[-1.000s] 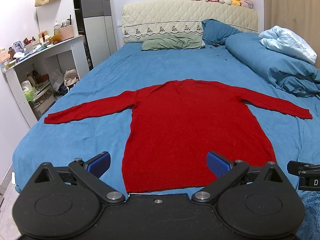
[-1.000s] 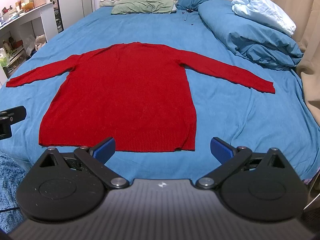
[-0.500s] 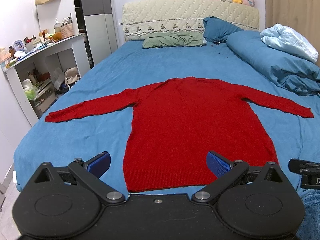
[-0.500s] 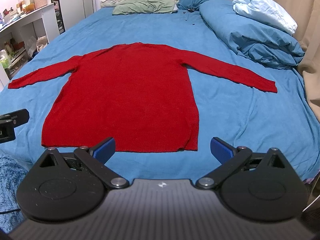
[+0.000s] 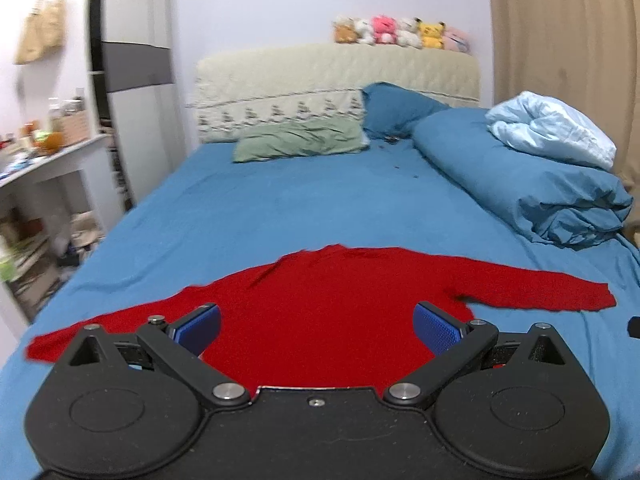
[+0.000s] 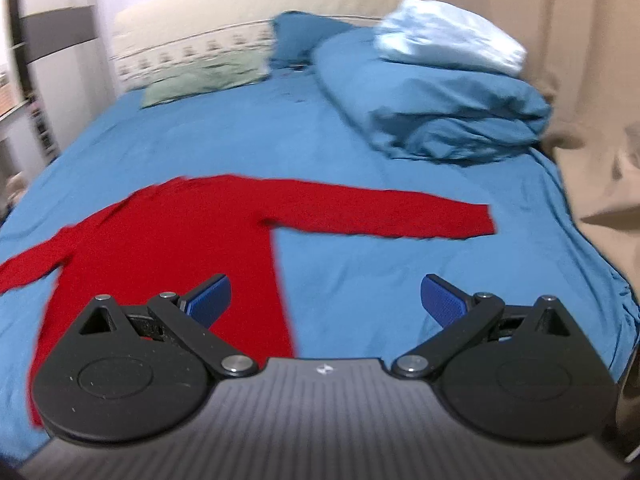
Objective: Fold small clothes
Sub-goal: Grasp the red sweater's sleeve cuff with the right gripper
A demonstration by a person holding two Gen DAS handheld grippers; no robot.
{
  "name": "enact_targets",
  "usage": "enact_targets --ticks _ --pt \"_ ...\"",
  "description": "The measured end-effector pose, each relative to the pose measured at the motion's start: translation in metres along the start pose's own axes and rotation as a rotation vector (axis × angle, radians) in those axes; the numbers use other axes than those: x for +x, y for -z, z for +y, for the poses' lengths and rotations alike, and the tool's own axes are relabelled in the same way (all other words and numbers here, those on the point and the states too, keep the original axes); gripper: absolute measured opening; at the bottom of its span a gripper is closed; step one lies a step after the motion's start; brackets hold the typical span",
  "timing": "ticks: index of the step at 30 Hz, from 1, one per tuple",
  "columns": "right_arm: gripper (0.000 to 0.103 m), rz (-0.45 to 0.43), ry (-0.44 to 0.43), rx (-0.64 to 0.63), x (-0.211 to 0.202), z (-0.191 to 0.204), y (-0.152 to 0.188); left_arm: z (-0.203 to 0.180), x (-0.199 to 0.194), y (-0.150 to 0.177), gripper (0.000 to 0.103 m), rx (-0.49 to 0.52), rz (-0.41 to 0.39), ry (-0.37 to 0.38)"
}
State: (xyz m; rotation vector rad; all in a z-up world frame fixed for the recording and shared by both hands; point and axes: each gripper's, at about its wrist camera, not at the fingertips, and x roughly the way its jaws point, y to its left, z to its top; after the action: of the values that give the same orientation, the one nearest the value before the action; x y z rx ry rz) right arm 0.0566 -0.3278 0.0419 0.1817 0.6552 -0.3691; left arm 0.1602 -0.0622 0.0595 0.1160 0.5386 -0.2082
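Left hand-held gripper (image 5: 316, 326) and right hand-held gripper (image 6: 325, 298) — both wide apart, level, empty.

Bed with blue sheet (image 5: 280, 208), bearing a red sweater (image 5: 332, 304) spread flat with sleeves outstretched, a green pillow (image 5: 300, 140) and blue pillow (image 5: 396, 106) by the headboard, and a rolled blue duvet (image 5: 520, 184) along one side.

No words or numbers can be read here. The right gripper (image 6: 324, 300) body has one tiny white mark, too small to read.
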Motion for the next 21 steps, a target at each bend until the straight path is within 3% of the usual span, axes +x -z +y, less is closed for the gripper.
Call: enact_targets --ticks 5,11,19,21 --pt "0.103 0.009 0.011 0.158 0.083 -0.064 -0.020 -0.027 0.105 -0.020 0.103 0.034 0.063 0.044" --pt "0.103 0.001 0.063 0.304 0.185 -0.126 -0.008 -0.052 0.218 -0.017 0.103 0.000 0.183 0.116" --pt "0.103 -0.029 0.175 0.370 0.294 -0.174 0.015 -0.089 0.330 0.009 0.103 0.075 0.300 0.069" --pt "0.096 -0.022 0.199 0.412 0.313 -0.186 0.019 -0.091 0.349 0.015 0.103 0.068 0.324 0.067"
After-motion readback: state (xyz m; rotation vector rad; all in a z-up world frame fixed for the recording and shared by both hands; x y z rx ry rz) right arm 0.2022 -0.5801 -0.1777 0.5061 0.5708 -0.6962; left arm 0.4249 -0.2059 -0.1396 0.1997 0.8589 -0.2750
